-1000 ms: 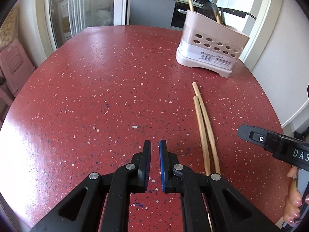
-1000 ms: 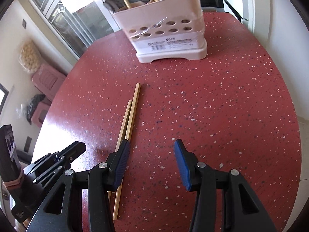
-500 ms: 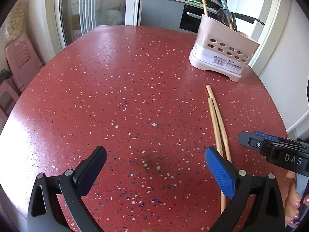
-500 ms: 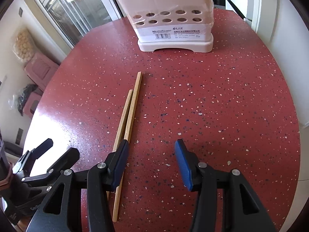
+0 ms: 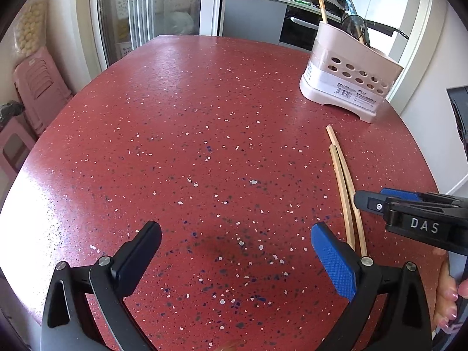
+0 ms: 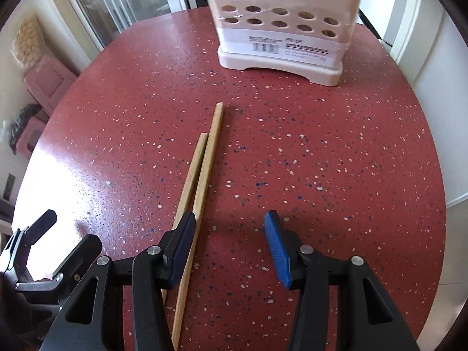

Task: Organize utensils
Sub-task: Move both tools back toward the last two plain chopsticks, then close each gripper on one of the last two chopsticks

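Evidently the pickup has not begun: the two chopsticks [image 6: 201, 172] lie flat on the red speckled counter [image 5: 187, 134], side by side and touching, their far ends pointing toward the white utensil holder [image 6: 280, 35] that stands upright near the counter's far edge with other utensils already in it. The right gripper [image 6: 231, 242] hangs over their near half with its jaws partly spread and empty, the left jaw sitting right over the pair, probably so a short sideways shift will bracket both sticks at once. The left gripper [image 5: 234, 251] waits off to the side over bare counter; its jaws have sprung from pressed together to fully spread, with nothing between them.
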{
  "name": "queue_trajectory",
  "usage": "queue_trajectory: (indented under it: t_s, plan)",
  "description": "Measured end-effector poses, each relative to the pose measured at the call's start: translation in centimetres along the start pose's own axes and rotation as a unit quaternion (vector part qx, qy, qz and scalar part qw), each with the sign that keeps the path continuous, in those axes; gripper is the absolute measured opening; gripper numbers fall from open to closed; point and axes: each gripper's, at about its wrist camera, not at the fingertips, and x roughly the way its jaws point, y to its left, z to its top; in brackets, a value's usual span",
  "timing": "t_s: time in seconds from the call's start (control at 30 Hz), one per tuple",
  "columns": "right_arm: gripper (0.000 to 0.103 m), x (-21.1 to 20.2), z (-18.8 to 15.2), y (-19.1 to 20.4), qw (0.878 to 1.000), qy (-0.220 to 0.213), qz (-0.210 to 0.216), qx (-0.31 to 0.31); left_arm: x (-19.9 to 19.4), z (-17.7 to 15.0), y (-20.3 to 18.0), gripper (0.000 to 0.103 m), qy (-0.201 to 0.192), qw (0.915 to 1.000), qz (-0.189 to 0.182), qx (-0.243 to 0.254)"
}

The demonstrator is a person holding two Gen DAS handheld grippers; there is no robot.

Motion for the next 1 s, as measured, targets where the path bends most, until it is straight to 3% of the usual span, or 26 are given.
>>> queue_trajectory:
  t_s: [0.4, 0.67, 0.8, 0.87, 0.9, 1.0]
  plan:
    - [0.048, 1.9, 2.9, 4.2, 0.997, 0.039, -0.046, -0.044, -0.1, -0.3, 0.7, 0.103, 0.003, 1.0, 0.004, -0.002]
    - [0.046, 2.9, 4.5, 4.5, 0.995, 0.076, -0.043, -0.053, -0.1, -0.4, 0.0, 0.103, 0.009, 0.9997, 0.007, 0.022]
    - [0.033, 2.8, 4.6, 4.4, 0.994, 0.081, -0.039, -0.055, 0.2, -0.3, -0.7, 0.103, 0.022, 0.9992, -0.007, 0.033]
    - [0.022, 2.7, 4.6, 4.2, 0.995, 0.078, -0.035, -0.06, 0.5, -0.1, -1.3, 0.103, 0.028, 0.9987, -0.011, 0.041]
    - [0.008, 2.6, 4.5, 4.3, 0.995, 0.074, -0.036, -0.064, 0.6, -0.1, -1.6, 0.103, 0.031, 0.9984, -0.013, 0.046]
    - [0.006, 2.5, 3.7, 4.0, 0.996, 0.062, -0.02, -0.065, 0.9, 0.1, -2.5, 0.103, 0.044, 0.997, -0.025, 0.058]
